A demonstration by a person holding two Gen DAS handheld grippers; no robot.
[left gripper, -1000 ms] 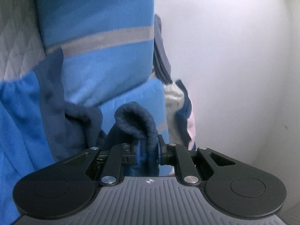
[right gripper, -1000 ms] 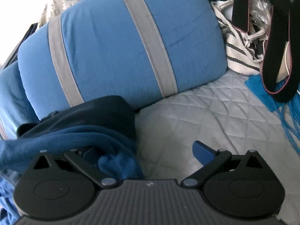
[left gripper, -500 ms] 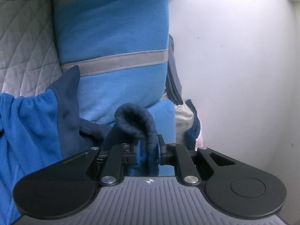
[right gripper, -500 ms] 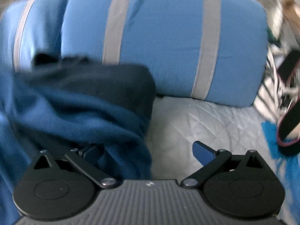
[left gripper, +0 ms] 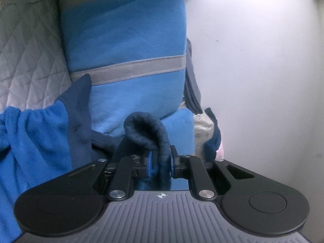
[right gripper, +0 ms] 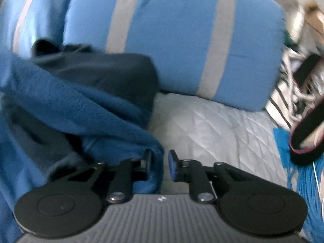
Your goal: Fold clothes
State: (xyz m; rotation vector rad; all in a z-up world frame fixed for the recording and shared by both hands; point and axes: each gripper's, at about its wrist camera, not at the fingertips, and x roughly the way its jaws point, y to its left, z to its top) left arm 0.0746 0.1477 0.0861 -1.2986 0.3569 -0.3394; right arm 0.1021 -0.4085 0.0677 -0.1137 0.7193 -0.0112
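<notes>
Fingers of the left gripper (left gripper: 161, 163) are clamped on a dark navy fold of the blue fleece garment (left gripper: 147, 129); the fold loops up and over between the two blue pads. Fingers of the right gripper (right gripper: 160, 163) are closing at a narrow gap. A blue edge of the same garment (right gripper: 81, 109) lies between them, against the left pad, while the right pad (right gripper: 172, 165) stands just clear of the cloth.

Position of the garment: bunched on a quilted grey bedspread (right gripper: 212, 125), to the left of the right gripper and in front of the left one. Its brighter blue gathered part (left gripper: 34, 133) hangs at the left of the left wrist view.

Surroundings: a blue pillow with grey stripes (right gripper: 182, 40) sits directly behind the garment and touches it. A second blue pillow (right gripper: 30, 24) is beside it. A white wall (left gripper: 263, 81) stands to the right in the left wrist view. A striped bag (right gripper: 283, 93) and a black strap (right gripper: 305, 137) lie at the right edge; that area is blurred.
</notes>
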